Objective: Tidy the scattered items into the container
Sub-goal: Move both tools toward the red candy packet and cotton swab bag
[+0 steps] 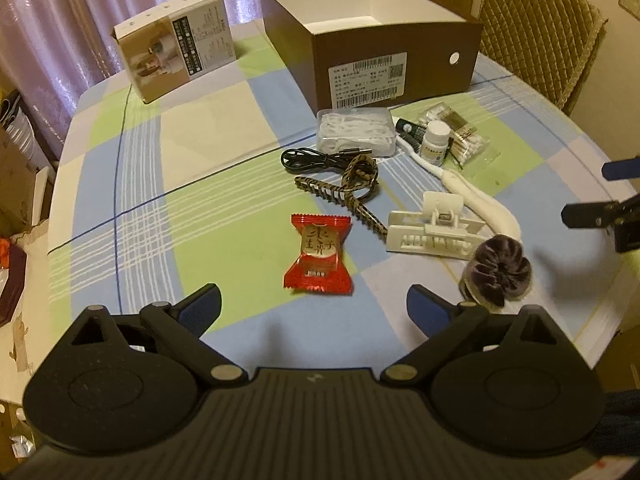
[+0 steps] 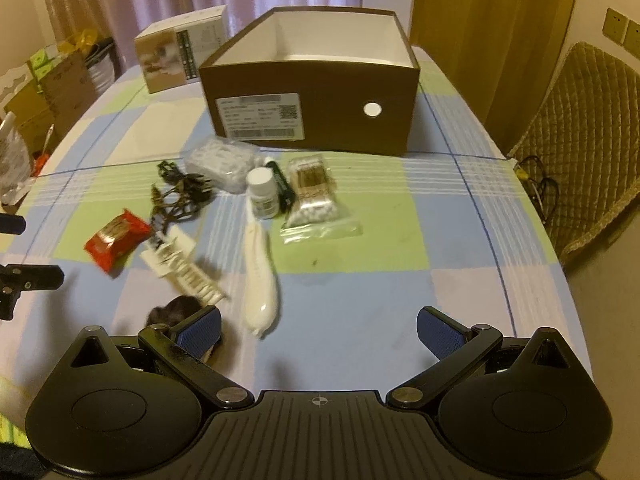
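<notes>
A: Fingers first, quick. What are you seeing?

B: I'm holding the left gripper spread wide, nothing between its blue pads, hovering low over the checked tablecloth. The red candy packet is lying just ahead of the gap, not touched. The right gripper is also gaping wide and carrying nothing; bare cloth is showing between its pads.

A: What's crowding them?

B: A dark purple scrunchie is sitting right by the left gripper's right finger, and it's peeking out behind the right gripper's left finger too. The white toothbrush handle is lying just ahead of that same finger, and the white hair claw is beside it.

A: Further out?

B: The leopard-print clip, a coiled black cable and a clear floss-pick box are bunching together. A small white pill bottle is standing upright against a bag of cotton swabs.

A: And the container?

B: The brown box is standing open-topped beyond the pile, white inside, labelled end facing me; I can't tell if anything's in it. A smaller printed carton is sitting to its left. A quilted chair is standing at the right edge of the table.
</notes>
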`<state>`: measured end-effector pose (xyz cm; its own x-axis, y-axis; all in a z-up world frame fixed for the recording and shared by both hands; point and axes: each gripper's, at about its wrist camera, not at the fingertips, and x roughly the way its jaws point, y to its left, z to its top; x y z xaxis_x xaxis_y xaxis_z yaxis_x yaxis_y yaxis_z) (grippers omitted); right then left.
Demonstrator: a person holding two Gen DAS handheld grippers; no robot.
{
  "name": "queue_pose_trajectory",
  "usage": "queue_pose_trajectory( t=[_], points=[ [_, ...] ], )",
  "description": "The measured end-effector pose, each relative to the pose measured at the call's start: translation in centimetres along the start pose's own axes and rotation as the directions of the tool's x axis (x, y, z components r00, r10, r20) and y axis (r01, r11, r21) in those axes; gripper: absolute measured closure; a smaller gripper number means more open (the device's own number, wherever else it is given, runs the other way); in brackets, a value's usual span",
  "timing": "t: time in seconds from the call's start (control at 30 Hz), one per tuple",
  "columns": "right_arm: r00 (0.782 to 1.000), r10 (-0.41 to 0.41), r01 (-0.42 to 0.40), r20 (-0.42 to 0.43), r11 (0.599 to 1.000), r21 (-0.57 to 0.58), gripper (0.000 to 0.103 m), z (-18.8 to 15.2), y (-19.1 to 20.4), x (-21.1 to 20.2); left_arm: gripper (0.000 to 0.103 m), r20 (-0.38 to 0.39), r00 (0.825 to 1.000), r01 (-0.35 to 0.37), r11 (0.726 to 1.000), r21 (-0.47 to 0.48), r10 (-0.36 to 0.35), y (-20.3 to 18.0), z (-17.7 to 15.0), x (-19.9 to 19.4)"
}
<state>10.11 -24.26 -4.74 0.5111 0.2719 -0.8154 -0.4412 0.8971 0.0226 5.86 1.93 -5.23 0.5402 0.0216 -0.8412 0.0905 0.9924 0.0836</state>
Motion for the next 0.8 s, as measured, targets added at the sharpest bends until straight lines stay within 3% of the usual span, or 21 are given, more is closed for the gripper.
queue_pose_trajectory(
  t=[0.27, 0.6, 0.8],
  points=[
    [1.0, -0.001, 0.001, -0.012, 1.0, 0.003, 0.002, 0.9, -1.6, 2.4, 0.025, 0.003, 1.0, 0.015, 1.0, 0.025, -0.016, 0.3, 1.2, 3.1],
    [0.999, 0.018, -0.017, -0.029, 1.0, 0.015, 0.002, 1.7, -3.3, 3.6, 0.036, -0.008, 0.999, 0.04, 0.997, 0.063, -0.04, 0.1, 2.9, 5.9],
    [0.999, 0.028, -0.027, -0.024, 1.0, 0.008, 0.002, 2.5, -4.4, 4.1, 0.055, -0.052, 0.997, 0.053, 0.996, 0.065, -0.05, 0.1, 3.3, 7.7]
  ],
)
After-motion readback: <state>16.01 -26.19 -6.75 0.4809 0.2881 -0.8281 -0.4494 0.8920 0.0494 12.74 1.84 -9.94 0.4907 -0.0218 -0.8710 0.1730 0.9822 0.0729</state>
